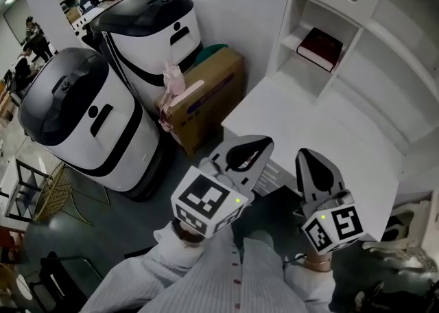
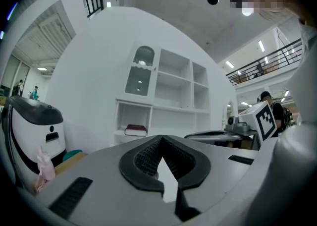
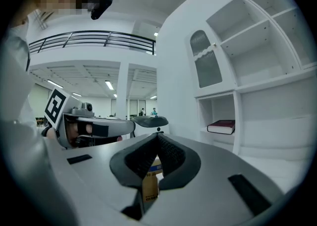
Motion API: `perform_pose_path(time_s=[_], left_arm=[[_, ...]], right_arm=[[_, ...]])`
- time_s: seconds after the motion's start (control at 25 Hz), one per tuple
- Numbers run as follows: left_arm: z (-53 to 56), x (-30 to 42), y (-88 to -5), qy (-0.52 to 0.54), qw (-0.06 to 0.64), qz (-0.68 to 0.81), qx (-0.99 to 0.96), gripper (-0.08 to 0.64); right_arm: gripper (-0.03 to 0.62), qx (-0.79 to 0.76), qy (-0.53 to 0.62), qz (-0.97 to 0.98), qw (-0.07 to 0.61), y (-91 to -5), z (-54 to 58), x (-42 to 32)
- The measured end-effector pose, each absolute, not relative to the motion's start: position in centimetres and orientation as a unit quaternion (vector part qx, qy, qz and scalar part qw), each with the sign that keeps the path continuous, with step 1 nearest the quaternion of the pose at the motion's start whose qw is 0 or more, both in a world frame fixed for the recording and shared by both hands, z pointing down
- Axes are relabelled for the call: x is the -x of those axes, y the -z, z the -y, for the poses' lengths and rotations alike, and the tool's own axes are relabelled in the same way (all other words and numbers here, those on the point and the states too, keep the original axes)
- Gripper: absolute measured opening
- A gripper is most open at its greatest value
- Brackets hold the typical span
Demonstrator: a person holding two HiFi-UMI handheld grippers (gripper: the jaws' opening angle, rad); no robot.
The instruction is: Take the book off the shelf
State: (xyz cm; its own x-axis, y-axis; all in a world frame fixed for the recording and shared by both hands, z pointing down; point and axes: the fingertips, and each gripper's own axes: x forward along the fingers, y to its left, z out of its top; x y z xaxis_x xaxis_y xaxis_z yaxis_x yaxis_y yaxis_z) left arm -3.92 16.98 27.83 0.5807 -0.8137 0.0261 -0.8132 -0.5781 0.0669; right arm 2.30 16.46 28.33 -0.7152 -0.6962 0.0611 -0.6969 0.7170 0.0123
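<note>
Dark red hardcover book point(image 1: 319, 47) lies flat in white shelf point(image 1: 284, 30) cubby, untouched.
Left gripper point(image 1: 248, 154) and right gripper point(image 1: 317, 171): jaws fully closed, empty, well short of book.

Looks like an open-plan tech office or lab hall. Head view: two white-and-black robot-like machines point(image 1: 82, 123) upper left, cardboard box point(image 1: 209, 95) beside them, people at desks point(image 1: 31, 40) far upper left. Right gripper view: mezzanine railing point(image 3: 94, 39) and ceiling strip lights point(image 3: 109, 85) at left.

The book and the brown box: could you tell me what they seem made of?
The book: hardcover, probably coated board, dark red with a faint sheen; pale paper edge visible. The brown box: likely cardboard, matte tan faces, raised flap.
</note>
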Motion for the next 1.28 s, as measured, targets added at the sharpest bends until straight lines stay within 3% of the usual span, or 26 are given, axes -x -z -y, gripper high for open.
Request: perform_pose_path(time_s=[0.44, 1.28], left_arm=[[-11.7, 4.9, -29.6, 0.002, 0.063, 0.452, -0.890, 0.011], [10.8, 0.3, -29.2, -0.013, 0.056, 0.414, -0.909, 0.011]], right_arm=[[0.014, -0.387, -0.030, 0.921, 0.040, -29.6, -11.8, -1.5], [0.014, -0.425, -0.037, 0.904, 0.032, -29.4, 10.1, -5.8]])
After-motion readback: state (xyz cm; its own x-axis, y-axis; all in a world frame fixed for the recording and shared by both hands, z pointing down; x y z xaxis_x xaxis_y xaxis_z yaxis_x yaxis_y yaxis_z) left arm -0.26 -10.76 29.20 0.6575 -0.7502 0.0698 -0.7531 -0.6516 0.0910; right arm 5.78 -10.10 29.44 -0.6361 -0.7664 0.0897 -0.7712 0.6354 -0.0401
